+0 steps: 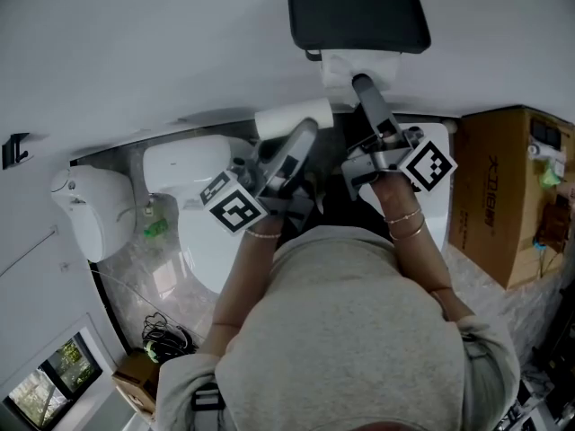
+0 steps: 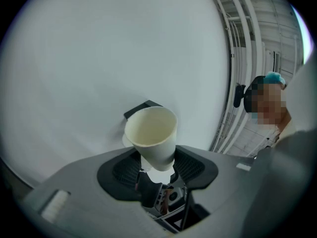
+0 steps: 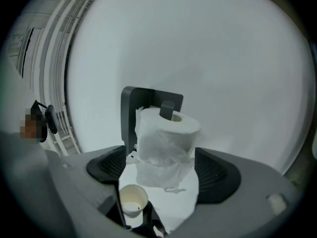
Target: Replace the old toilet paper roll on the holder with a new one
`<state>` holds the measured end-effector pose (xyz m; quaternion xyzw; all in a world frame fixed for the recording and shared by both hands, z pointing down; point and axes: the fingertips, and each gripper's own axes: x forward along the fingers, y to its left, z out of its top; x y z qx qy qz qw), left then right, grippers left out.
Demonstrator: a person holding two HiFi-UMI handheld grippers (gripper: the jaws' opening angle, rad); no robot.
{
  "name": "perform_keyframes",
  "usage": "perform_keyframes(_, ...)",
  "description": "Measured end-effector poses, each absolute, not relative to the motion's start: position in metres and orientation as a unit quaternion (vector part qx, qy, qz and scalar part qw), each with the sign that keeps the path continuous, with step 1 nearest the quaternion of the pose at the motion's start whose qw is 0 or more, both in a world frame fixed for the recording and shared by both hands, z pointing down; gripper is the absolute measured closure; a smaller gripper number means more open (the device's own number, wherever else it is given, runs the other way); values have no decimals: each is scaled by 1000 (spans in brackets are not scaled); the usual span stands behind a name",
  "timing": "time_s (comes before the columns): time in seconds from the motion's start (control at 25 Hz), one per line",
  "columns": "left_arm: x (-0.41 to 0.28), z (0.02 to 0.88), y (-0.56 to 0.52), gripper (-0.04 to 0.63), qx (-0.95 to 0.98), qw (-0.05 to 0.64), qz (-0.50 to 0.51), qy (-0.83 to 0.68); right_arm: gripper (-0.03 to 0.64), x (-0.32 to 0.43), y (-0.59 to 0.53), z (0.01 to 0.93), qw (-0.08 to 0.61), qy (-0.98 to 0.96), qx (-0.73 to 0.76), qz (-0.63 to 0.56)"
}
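A black holder (image 1: 358,18) hangs on the white wall. The new toilet paper roll (image 1: 359,65) sits right under it; in the right gripper view the roll (image 3: 166,143) stands on the holder's dark peg (image 3: 167,109), with loose paper hanging off its side. My right gripper (image 1: 364,88) (image 3: 166,175) has its pads against both sides of the roll. My left gripper (image 1: 301,137) (image 2: 157,165), just left of the holder, is shut on the old cream cardboard tube (image 2: 151,135) (image 1: 292,119). The tube's open end (image 3: 133,201) shows low in the right gripper view.
A white toilet (image 1: 207,205) stands below the holder, with a small white container (image 1: 90,205) to its left. A brown cardboard box (image 1: 503,196) stands at the right. Dark cables (image 1: 166,339) lie on the marble floor. A black hook (image 1: 13,146) is on the left wall.
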<state>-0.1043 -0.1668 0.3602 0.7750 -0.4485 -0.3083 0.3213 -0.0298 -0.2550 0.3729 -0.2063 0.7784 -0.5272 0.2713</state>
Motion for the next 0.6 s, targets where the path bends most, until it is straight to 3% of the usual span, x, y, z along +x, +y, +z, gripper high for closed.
perform_keyframes(0.6, -71, 343, -171, 380, 815, 315, -290, -389, 198, 0, -233, 363, 258, 803, -246, -478)
